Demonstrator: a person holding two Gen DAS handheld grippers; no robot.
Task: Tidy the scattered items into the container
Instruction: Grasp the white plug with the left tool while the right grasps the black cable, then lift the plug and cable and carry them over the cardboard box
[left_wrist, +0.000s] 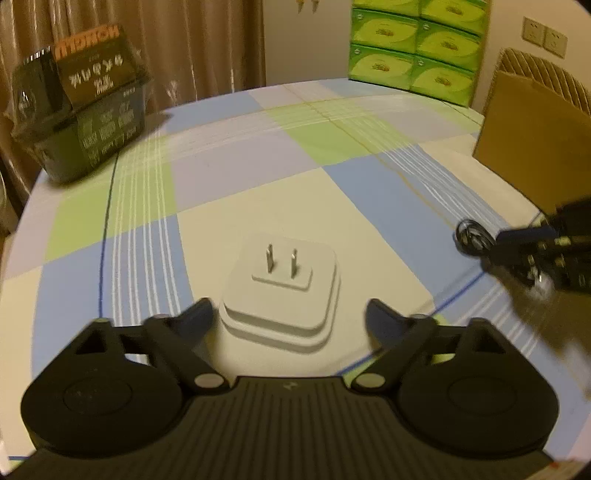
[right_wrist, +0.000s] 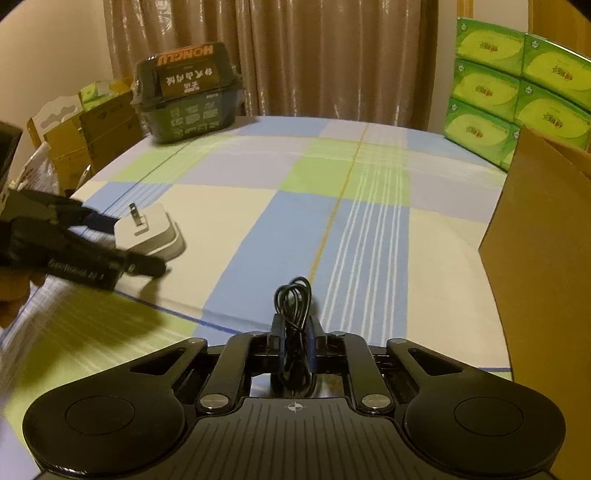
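Charger between our left jaws, cable pinched in our right

Charger (left_wrist: 282, 291) first: we see one white plug adapter, square with rounded corners and stepped edges, lying flat with its two metal prongs pointing up. It sits on the checked cloth (left_wrist: 236, 184) between the fingertips of our left gripper (left_wrist: 288, 314). The jaws stand apart on either side of it, and we cannot make out either pad pressing on its sides.

We count one black cable (right_wrist: 293, 299), coiled into a small bundle. Our right gripper (right_wrist: 293, 332) is clamped on it, jaws drawn together, with the loops sticking out just beyond the fingertips. From the left wrist view the coil shows as a dark ring at the tip of that gripper, off to the right of the charger and well apart from it.

One brown cardboard box (right_wrist: 546, 258) stands close on the right of our right gripper. Far ahead to the left sits one dark lidded tub (right_wrist: 188, 96), and ahead to the right a stack of green tissue packs (right_wrist: 513, 88), at least six.
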